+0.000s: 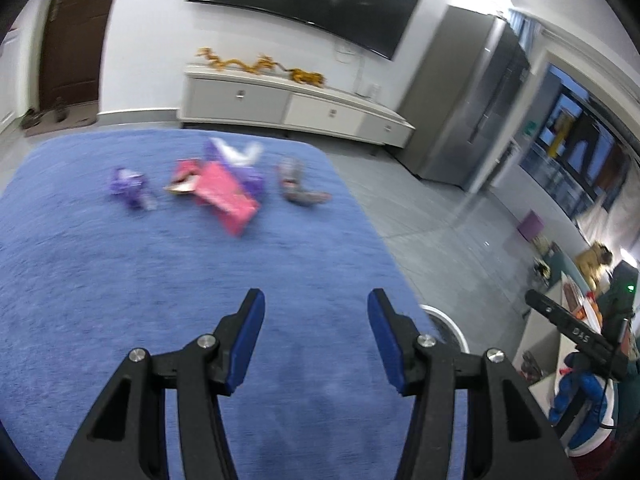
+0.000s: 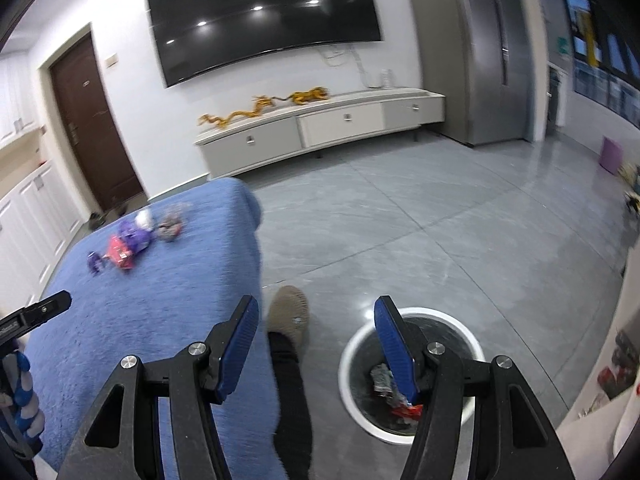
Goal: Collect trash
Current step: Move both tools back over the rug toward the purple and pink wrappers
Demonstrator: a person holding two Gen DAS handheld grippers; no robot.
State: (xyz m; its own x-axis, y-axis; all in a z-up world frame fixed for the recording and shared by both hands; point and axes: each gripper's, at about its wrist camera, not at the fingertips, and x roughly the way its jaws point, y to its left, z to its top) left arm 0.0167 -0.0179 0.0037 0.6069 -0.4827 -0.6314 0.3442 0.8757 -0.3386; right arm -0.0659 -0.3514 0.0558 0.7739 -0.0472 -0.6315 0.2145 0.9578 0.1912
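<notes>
Left wrist: left gripper [image 1: 316, 306] released over blue blanket [image 1: 120, 280], wrappers [image 1: 224, 188] ahead (blurred); right gripper [image 2: 316, 314] released above bin [image 2: 460, 324].

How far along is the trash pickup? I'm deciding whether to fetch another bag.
Done: some wrappers already lie in the white bin on the floor. In hand: nothing; the left gripper and right gripper both stand open and empty. Left: a pink wrapper, purple wrappers and a grey wrapper on the blue blanket.
</notes>
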